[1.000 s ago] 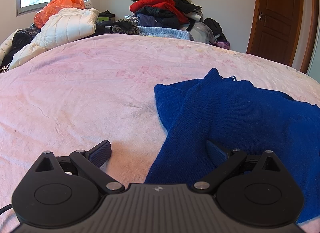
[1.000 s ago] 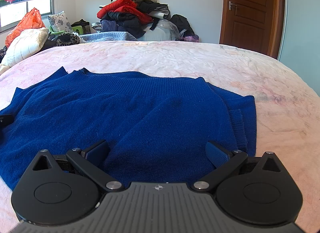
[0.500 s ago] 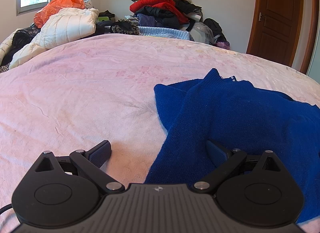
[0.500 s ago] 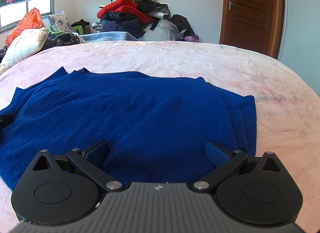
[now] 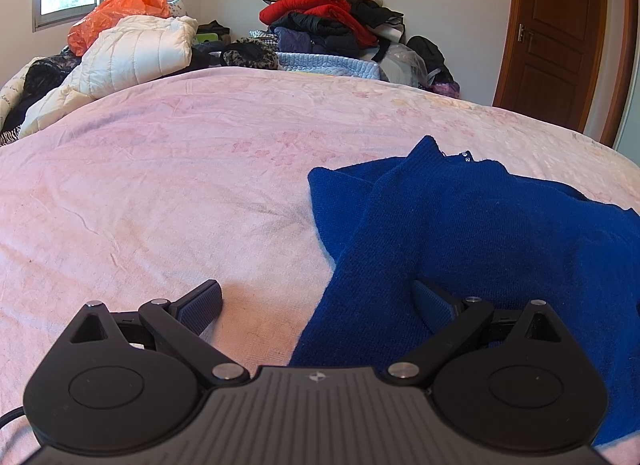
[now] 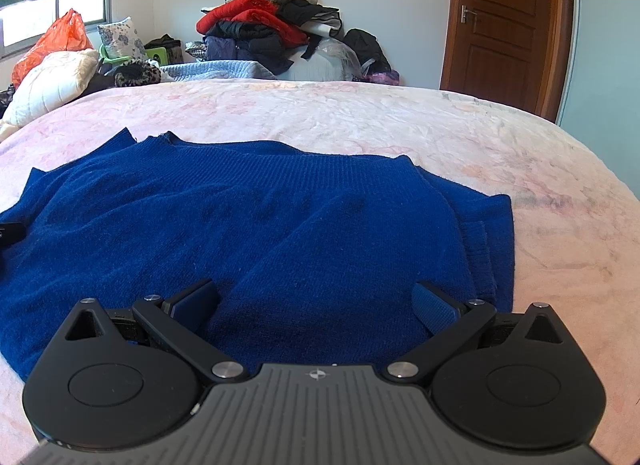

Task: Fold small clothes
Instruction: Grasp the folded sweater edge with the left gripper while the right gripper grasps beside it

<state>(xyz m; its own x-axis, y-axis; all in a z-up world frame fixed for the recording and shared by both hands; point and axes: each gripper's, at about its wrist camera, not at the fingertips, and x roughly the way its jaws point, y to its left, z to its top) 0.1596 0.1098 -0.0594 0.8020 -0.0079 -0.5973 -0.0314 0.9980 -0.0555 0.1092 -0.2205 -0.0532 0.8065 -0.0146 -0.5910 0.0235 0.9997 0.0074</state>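
Observation:
A dark blue knit sweater [image 6: 280,225] lies folded on the pink bedspread [image 6: 520,169]; it also shows in the left wrist view [image 5: 480,233]. My left gripper [image 5: 316,301] is open at the sweater's near left edge, one finger over the bedspread, the other over the knit. My right gripper [image 6: 314,301] is open low over the sweater's near right part, with both fingers above the fabric. A tip of the left gripper [image 6: 10,231] shows at the right wrist view's left edge.
A heap of clothes [image 5: 332,25] is piled at the far side of the bed. A white quilted jacket [image 5: 132,53] and an orange plastic bag [image 5: 116,13] lie at the far left. A brown door [image 6: 504,25] stands at the right.

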